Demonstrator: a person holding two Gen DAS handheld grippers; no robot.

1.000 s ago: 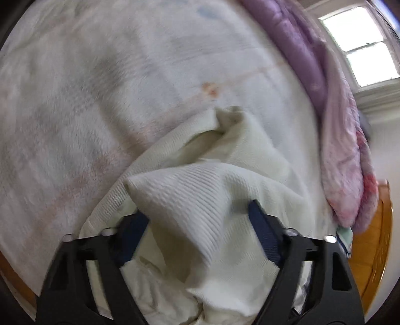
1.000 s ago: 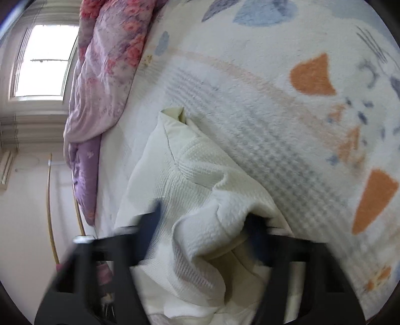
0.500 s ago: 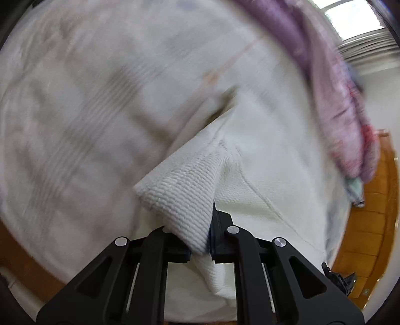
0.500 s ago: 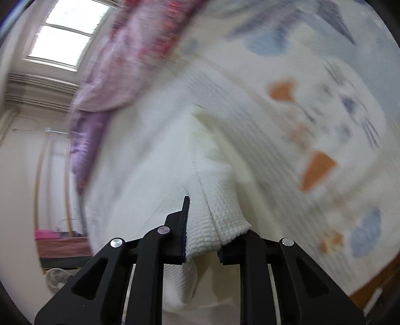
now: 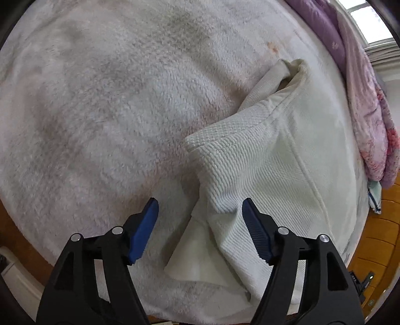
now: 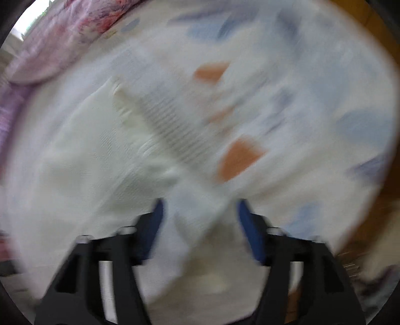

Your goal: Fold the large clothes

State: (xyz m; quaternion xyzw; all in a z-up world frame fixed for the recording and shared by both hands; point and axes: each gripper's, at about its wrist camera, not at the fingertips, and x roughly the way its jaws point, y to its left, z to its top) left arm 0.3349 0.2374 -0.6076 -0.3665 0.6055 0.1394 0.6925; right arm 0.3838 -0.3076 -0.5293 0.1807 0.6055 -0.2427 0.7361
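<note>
In the left wrist view, the left tool [image 5: 200, 212] points down at a bed. Its two blue pads [image 5: 143, 230] stand far apart and are opening wider. They do not press on anything. A fold of the cream knitted garment [image 5: 262, 160] lies between them, closer to the right pad, and it looks loose. The garment lies on the fuzzy white blanket [image 5: 105, 105] that covers the bed. It is bunched up, with a bumpy knit on top and a smooth thin layer peeking out under it, near the tool. One puffy corner of the garment points away from the tool, toward the purple and pink quilt [image 5: 360, 100]. The quilt is heaped along the far side of the garment. Past the quilt there is a bright window [image 5: 372, 22]. Beside the garment's lower edge, a brown wooden floor [image 5: 377, 250] shows.

In the right wrist view, all is blurry. The right tool [image 6: 200, 215] also points down, and its blue pads [image 6: 250, 230] are far apart and opening. White cloth lies between them, but I cannot tell if it touches the pads. The garment [image 6: 95, 155] spreads out to the left of the tool. It lies on a bed sheet with orange and blue shapes [image 6: 237, 157]. The pink quilt [image 6: 70, 37] is heaped beyond the garment.
</note>
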